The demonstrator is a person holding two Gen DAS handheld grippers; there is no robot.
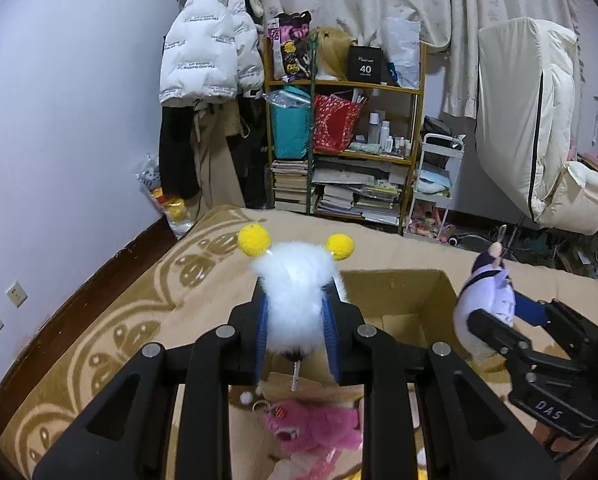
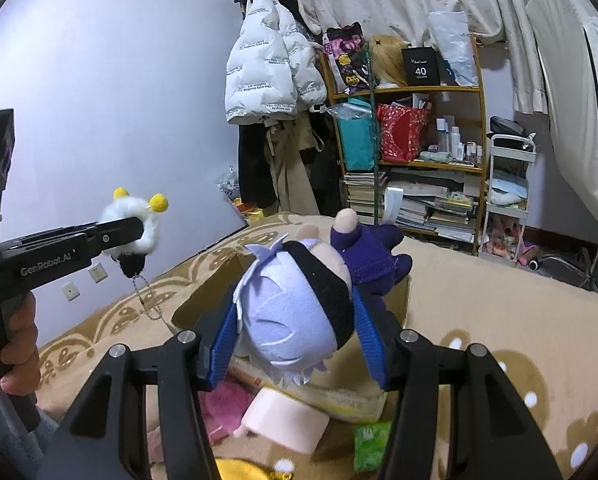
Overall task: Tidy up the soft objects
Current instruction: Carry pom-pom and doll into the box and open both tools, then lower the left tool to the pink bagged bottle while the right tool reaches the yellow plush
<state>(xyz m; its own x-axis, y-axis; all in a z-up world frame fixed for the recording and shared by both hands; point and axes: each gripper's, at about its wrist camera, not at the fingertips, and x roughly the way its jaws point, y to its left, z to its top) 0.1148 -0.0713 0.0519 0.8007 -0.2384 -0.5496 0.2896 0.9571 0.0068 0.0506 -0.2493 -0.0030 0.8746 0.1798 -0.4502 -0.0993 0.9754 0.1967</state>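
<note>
A: Left gripper point(image 1: 295, 320), status?

B: The blue pads are closed on a small white fluffy plush with two yellow pom-pom antennae point(image 1: 295, 300). The pads press into its fur on both sides. The plush is held in the air; a short metal ball chain point(image 2: 149, 300) hangs from its black lower end. In the right wrist view a hand point(image 2: 17, 340) grips the handle of this tool at the left edge.

A: What lies under it?

B: A pink furry plush point(image 1: 319, 428) rests on the beige patterned blanket point(image 1: 111, 320), directly below the gripper. An open brown cardboard box point(image 1: 399, 296) stands on the blanket just beyond the held plush.

A: Right gripper point(image 2: 299, 340), status?

B: Its blue pads are closed on a plush doll with a pale lavender felt hairpiece, a black band and a dark purple outfit point(image 2: 299, 312). The pads bear on the head, one on each side, and the jaws stand partly apart because of the head's width. The doll is held in the air above the near edge of the box, with its arm pointing away from the camera.

A: Items under the right gripper?

B: A pale pink soft object point(image 2: 287, 420), a green packet point(image 2: 371, 444) and a yellow item point(image 2: 243, 470), all on the blanket.

A: Background?

B: A wooden shelf unit point(image 1: 415, 128) stands against the curtain, with a white puffer jacket point(image 1: 207, 56) hanging to its left.
</note>
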